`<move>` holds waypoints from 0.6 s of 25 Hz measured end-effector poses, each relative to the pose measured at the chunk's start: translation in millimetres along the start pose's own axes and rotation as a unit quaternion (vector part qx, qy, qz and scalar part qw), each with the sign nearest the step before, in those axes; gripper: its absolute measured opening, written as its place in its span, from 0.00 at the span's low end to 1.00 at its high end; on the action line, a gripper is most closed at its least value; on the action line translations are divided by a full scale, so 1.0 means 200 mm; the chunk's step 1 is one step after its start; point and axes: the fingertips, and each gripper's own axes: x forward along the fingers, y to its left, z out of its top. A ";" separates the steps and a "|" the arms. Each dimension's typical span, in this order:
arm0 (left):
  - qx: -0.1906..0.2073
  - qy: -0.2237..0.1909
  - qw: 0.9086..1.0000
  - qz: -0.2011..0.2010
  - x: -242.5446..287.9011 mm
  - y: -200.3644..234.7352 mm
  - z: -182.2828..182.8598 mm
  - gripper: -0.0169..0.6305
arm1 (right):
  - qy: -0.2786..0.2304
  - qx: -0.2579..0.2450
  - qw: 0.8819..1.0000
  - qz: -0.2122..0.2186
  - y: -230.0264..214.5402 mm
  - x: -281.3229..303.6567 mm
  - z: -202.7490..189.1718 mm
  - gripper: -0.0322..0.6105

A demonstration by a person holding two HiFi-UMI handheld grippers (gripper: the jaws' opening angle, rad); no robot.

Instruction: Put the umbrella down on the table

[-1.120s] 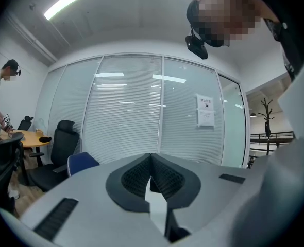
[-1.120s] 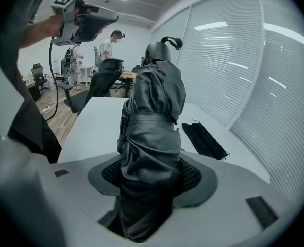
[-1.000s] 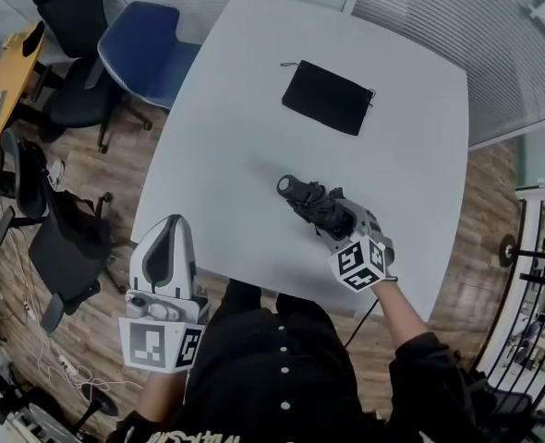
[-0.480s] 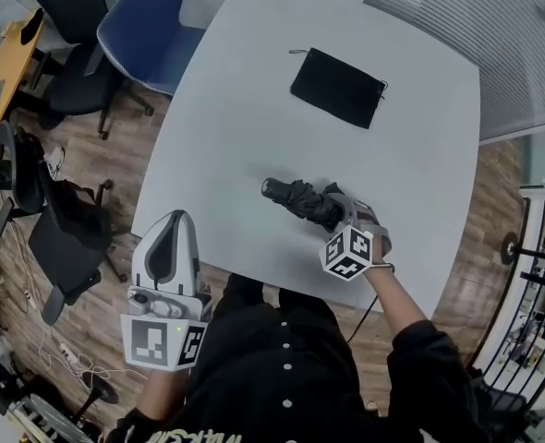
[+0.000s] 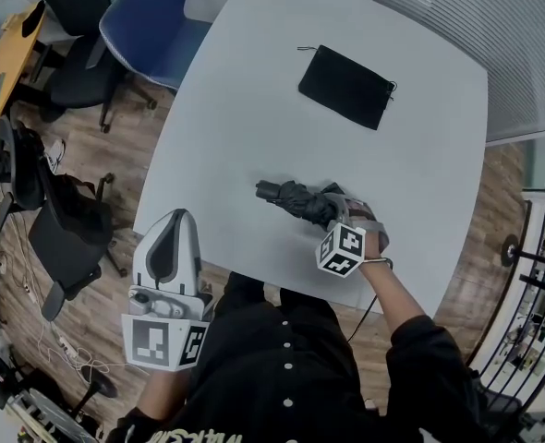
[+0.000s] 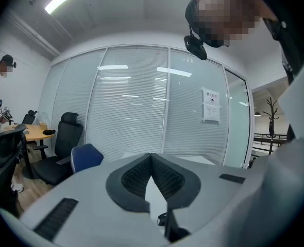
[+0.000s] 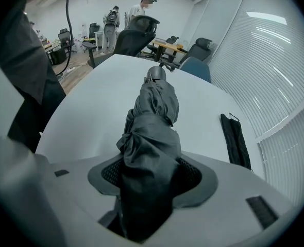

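A folded dark grey umbrella (image 5: 294,198) lies nearly flat, low over the white table (image 5: 245,109), with its capped end pointing left. I cannot tell whether it touches the surface. My right gripper (image 5: 328,210) is shut on its near end; in the right gripper view the umbrella (image 7: 153,120) fills the space between the jaws and runs away over the table top (image 7: 100,96). My left gripper (image 5: 171,233) hangs off the table's near-left edge, shut on nothing. In the left gripper view its pads (image 6: 141,176) meet at the tips.
A flat black pouch (image 5: 346,87) lies on the far half of the table, also seen as the pouch (image 7: 234,138) at right. A blue chair (image 5: 152,37) and black office chairs (image 5: 65,238) stand left of the table. Blind-covered glass walls run along the far and right sides.
My right gripper has sunk toward the table with the umbrella, which has tipped flatter, its capped end swinging left. The left gripper has hardly moved.
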 end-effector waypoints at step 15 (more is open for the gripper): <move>-0.002 0.000 1.000 0.005 -0.01 0.00 -0.01 0.05 | 0.022 -0.019 0.999 0.032 0.03 0.08 -0.04 0.54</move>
